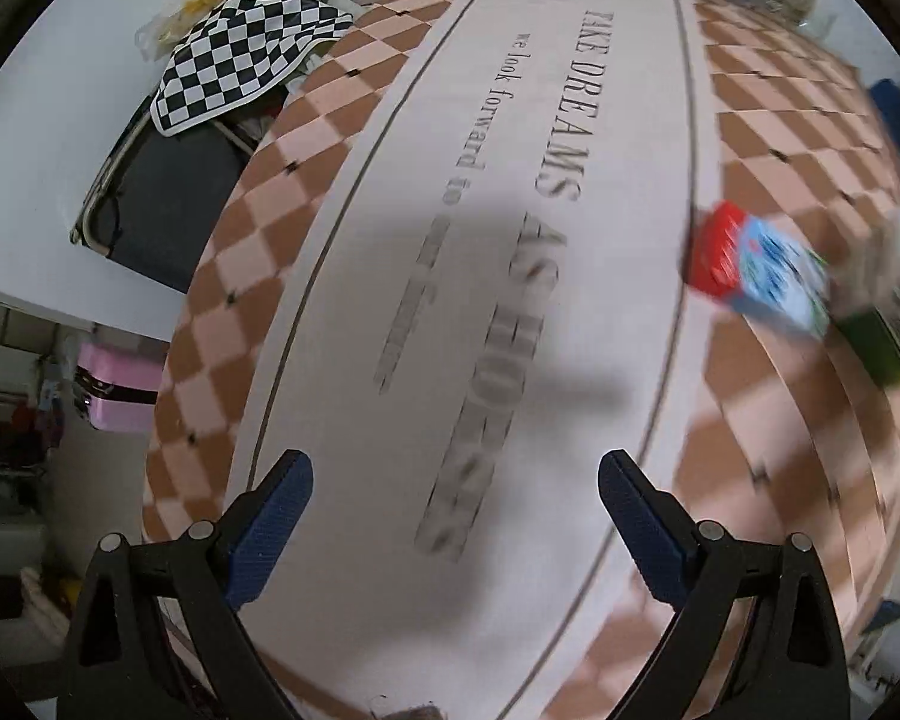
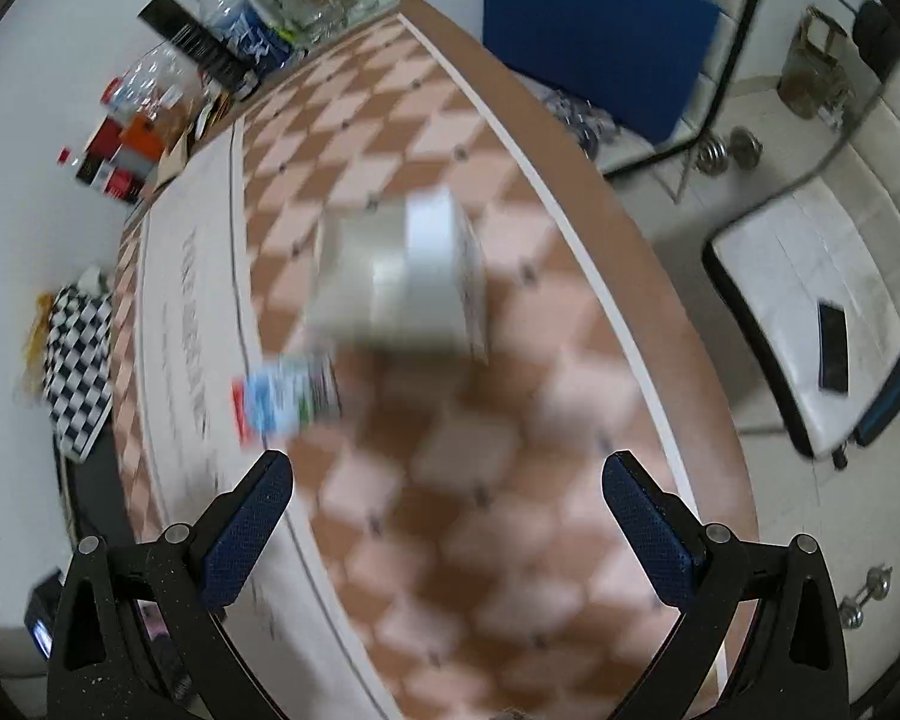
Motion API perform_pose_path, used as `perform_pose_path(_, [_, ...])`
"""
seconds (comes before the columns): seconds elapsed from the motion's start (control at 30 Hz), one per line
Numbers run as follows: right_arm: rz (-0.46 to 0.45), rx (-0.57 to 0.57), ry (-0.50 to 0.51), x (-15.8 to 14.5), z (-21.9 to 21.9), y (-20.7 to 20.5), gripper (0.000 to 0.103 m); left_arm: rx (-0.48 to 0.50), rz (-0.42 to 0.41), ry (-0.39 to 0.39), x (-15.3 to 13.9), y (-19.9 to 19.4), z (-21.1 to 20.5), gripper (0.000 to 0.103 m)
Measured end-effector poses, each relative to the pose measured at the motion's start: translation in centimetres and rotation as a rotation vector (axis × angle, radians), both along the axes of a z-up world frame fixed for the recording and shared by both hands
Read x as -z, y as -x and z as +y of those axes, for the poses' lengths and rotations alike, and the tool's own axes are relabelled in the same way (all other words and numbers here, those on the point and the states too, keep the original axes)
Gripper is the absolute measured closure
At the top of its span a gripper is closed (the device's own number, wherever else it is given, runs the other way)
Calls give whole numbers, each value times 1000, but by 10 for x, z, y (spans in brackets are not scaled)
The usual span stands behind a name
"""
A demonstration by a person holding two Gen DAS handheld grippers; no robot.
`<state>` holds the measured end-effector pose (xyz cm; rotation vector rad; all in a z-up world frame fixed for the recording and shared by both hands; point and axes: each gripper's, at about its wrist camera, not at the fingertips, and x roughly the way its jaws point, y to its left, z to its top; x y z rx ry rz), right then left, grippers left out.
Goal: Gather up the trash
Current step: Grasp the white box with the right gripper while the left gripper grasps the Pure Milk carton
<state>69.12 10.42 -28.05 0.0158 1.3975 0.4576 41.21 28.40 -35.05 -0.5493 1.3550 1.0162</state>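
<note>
A small red, blue and white carton (image 1: 750,267) lies on the checkered tablecloth at the right in the left wrist view, blurred. It also shows in the right wrist view (image 2: 288,399), left of centre. Behind it there stands a white box-like container (image 2: 402,276), blurred. My left gripper (image 1: 456,516) is open and empty above the cloth's printed middle, well left of the carton. My right gripper (image 2: 450,516) is open and empty above the cloth, just nearer than the carton and container.
The table (image 2: 570,192) has a pink-brown checkered cloth. Bottles, boxes and jars (image 2: 222,42) crowd its far end. A checkered cloth on a black case (image 1: 240,54) lies left of the table. A blue-cushioned chair (image 2: 594,30) and a white seat (image 2: 810,276) stand to the right.
</note>
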Motion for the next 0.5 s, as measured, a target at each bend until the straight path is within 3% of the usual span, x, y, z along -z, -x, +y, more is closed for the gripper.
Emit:
perform_pose_path(0.17, [14,-9,25,20,60,-43,0,-40,53,15,23,-28,30,6])
perform_pose_path(0.27, [55,-44,79,45,91,-59,0,-46,28,40,23,-39,39,6])
perform_pose_path(0.33, [81,-70,117,59,100,-59,0,-13,-10,59,18,-52,37,6])
perform_pose_path(0.37, [89,-94,128,65,102,-59,10,6,-22,67,16,-60,35,6])
perform_pose_path(0.4, [87,-111,134,67,102,-60,13,36,-41,82,13,-69,32,6])
perform_pose_path(0.5, [69,-144,128,64,89,-64,14,131,-109,147,8,-103,24,6])
